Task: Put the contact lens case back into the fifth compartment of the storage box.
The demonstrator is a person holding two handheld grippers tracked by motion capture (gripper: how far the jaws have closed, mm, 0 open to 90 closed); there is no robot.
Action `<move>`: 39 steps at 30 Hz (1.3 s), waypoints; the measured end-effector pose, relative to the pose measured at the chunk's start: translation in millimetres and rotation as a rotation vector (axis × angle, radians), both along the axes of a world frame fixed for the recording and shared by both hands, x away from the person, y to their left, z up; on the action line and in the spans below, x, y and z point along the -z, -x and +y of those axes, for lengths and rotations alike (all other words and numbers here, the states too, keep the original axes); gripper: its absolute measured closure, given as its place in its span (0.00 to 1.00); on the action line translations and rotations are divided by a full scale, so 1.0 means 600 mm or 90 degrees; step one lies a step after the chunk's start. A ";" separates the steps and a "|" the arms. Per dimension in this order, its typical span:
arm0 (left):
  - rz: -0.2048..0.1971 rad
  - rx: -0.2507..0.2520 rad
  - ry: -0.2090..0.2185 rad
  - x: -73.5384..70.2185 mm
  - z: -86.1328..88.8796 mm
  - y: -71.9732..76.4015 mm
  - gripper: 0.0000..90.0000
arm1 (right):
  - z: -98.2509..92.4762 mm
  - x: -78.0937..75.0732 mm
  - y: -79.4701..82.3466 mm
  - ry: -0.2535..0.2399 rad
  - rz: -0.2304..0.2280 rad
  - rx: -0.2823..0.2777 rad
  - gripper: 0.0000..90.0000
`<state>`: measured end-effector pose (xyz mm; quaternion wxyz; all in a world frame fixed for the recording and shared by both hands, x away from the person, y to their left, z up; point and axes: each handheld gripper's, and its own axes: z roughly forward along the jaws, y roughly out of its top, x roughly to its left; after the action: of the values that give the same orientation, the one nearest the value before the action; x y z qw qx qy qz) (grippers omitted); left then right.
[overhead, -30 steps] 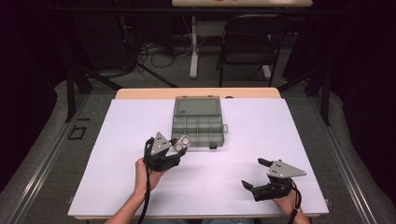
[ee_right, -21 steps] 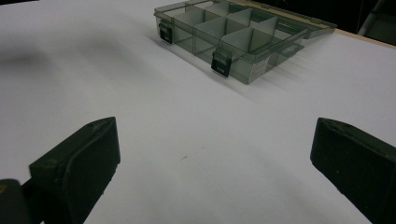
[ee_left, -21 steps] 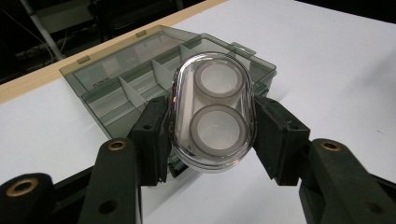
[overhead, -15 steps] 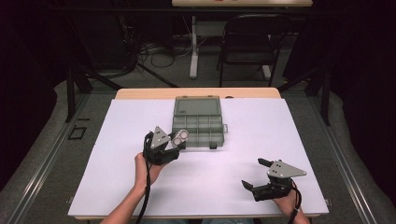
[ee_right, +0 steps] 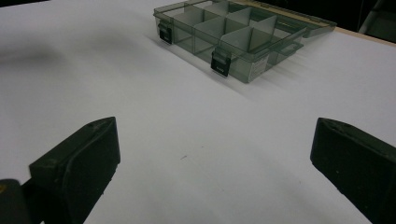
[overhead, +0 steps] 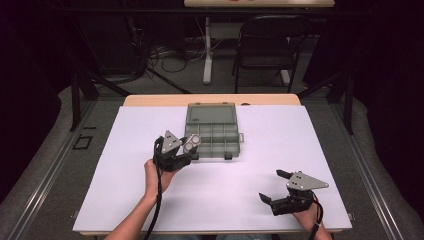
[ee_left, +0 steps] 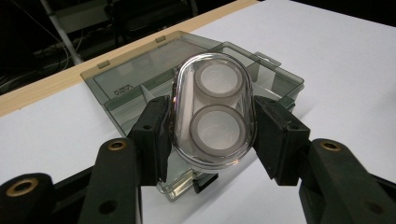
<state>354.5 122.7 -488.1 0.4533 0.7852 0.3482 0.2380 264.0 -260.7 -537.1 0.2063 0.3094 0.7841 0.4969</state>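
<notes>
A smoky grey translucent compartment box (overhead: 212,131) with black latches sits on a white table (overhead: 260,200) edged in light wood. Black jaws grip a clear capsule (ee_left: 214,111) holding two white, grey-rimmed rings.

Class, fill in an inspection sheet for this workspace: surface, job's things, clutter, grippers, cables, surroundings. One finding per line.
Surface: white sheet covering a wooden table.
Job's things: smoky-grey transparent plastic compartment box, lid open flat, compartments look empty; clear oval plastic case holding two white rings, held at the box's near-left corner.
Clutter: nothing seen.
Grippers: left gripper shut on the oval case; right gripper open, holding nothing, above bare sheet near the table's front right.
Cables: black cable trailing along the left forearm.
Surroundings: black folding chair, floor wires, dark room.
</notes>
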 end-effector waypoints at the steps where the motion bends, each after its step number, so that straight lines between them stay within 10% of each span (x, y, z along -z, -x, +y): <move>1: 0.000 -0.001 -0.001 0.000 0.000 -0.001 0.54 | 0.000 0.000 0.000 0.000 0.000 0.000 0.01; 39: 0.032 -0.088 -0.012 0.029 -0.004 -0.054 0.54 | -0.002 0.000 -0.001 -0.001 0.004 0.004 0.01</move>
<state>386.8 120.2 -505.3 0.4198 0.7693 0.4104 0.2521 264.6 -262.1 -537.3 0.2053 0.3133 0.7835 0.4957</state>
